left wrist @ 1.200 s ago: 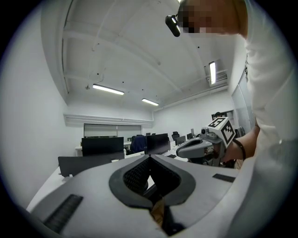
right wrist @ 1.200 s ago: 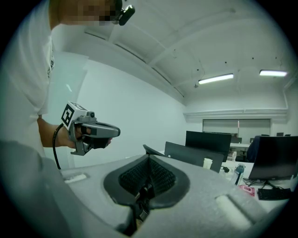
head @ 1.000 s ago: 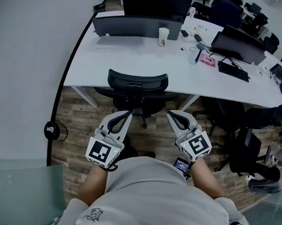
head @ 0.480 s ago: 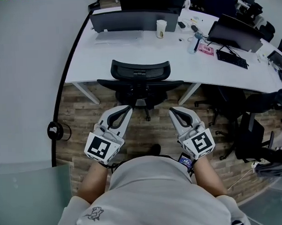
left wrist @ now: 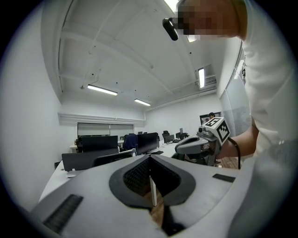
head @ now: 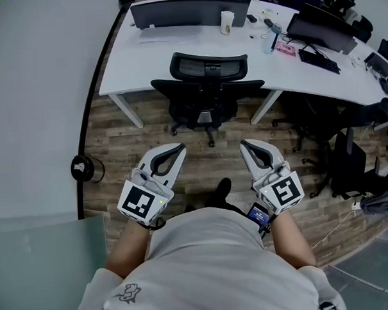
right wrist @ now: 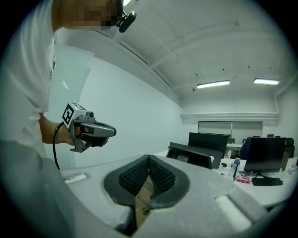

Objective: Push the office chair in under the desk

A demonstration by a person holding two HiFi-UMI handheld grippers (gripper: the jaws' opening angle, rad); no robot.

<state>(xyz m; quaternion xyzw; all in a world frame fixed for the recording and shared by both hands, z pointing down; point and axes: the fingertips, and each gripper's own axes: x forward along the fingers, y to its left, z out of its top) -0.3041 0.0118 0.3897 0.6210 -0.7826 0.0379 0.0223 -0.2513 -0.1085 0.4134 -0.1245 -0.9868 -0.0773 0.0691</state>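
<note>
Now the black office chair stands at the near edge of the white table, with its backrest toward the person. The left claw and right claw are both clenched on nothing, well apart from the chair. It should roll easily on its wheeled base. I'd push at the stiff top rim of the backrest.
</note>
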